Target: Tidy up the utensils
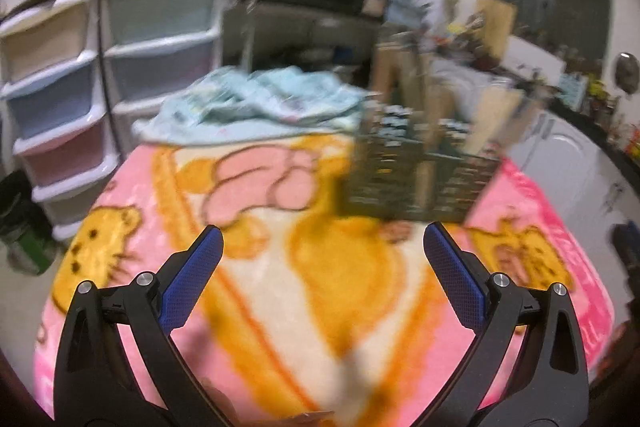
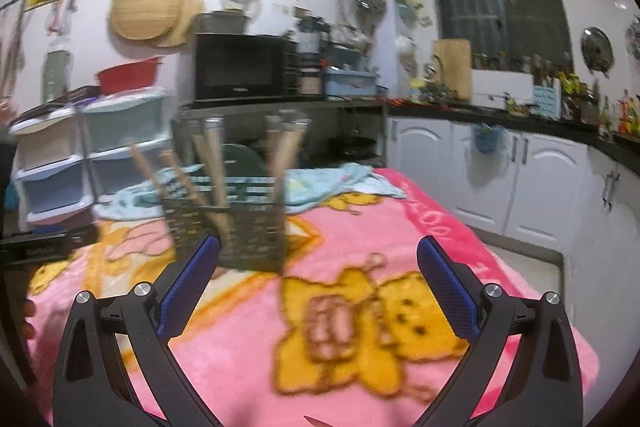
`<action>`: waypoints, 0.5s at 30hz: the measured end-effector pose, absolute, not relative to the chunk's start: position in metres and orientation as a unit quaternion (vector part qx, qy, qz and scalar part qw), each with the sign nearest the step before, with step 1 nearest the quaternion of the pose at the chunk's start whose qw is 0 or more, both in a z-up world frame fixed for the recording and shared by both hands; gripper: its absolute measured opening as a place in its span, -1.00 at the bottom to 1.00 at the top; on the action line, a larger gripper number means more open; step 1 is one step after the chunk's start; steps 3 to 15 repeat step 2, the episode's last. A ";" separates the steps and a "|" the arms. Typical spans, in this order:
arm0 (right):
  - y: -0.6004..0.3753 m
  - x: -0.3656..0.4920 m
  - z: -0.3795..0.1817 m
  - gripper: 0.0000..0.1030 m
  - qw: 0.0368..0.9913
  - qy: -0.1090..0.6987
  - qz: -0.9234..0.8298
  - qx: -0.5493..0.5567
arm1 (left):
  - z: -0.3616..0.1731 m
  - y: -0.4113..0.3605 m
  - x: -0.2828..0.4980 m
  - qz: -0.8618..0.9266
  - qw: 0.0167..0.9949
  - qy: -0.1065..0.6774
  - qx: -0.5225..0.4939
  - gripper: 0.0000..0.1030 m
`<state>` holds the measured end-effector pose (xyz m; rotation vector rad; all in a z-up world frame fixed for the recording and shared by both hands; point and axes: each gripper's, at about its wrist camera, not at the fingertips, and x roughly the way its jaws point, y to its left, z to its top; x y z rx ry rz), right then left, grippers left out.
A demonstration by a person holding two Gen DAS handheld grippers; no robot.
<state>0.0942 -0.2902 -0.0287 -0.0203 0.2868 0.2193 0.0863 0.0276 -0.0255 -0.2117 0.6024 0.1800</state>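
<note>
A dark mesh utensil basket (image 1: 420, 171) stands on the pink cartoon blanket (image 1: 280, 307), with several wooden-handled utensils (image 1: 390, 79) standing upright in it. It also shows in the right wrist view (image 2: 232, 227), with its utensil handles (image 2: 214, 163) sticking up. My left gripper (image 1: 323, 239) is open and empty, just in front of and left of the basket. My right gripper (image 2: 318, 249) is open and empty, in front of and right of the basket. Both views are blurred.
A light blue cloth (image 1: 256, 103) lies crumpled at the blanket's far end. Plastic drawer units (image 1: 60, 87) stand at the left. A microwave (image 2: 244, 67) sits on a shelf behind. White cabinets (image 2: 500, 179) and a cluttered black counter run along the right.
</note>
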 end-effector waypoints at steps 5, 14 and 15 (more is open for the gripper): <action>-0.302 0.124 -0.031 0.87 0.978 0.186 0.084 -0.033 | -0.032 0.060 0.111 0.137 0.928 0.334 -0.090 0.80; -0.302 0.124 -0.031 0.87 0.978 0.186 0.084 -0.033 | -0.032 0.060 0.111 0.137 0.928 0.334 -0.090 0.80; -0.302 0.124 -0.031 0.87 0.978 0.186 0.084 -0.033 | -0.032 0.060 0.111 0.137 0.928 0.334 -0.090 0.80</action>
